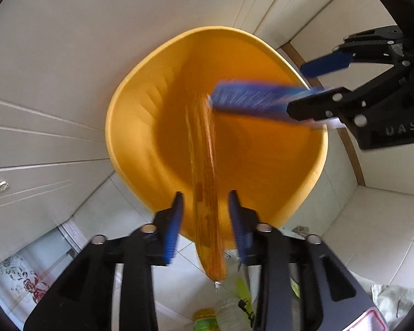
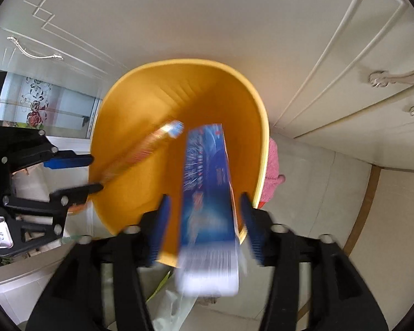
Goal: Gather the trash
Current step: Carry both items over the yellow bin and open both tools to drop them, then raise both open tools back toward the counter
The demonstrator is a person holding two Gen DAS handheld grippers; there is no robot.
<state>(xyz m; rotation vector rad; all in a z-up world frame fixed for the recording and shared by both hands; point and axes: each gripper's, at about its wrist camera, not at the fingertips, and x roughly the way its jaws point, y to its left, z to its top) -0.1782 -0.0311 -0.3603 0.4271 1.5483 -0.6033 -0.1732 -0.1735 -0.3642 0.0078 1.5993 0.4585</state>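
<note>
We see both grippers over the yellow bin (image 1: 140, 127), left fingers (image 1: 175, 226) apart around an orange wrapper (image 1: 207, 193), right fingers (image 2: 160, 226) apart around a blue box (image 2: 207, 182)

In the left wrist view the bin (image 1: 140, 127) is sitting centre, the wrapper (image 1: 207, 193) lying over its six o'clock rim, the box (image 1: 256, 102) reaching in from three o'clock.

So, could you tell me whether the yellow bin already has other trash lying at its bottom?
No: in the left wrist view the yellow bin shows bare floor inside, with only the orange packet and blue box over it.
</note>
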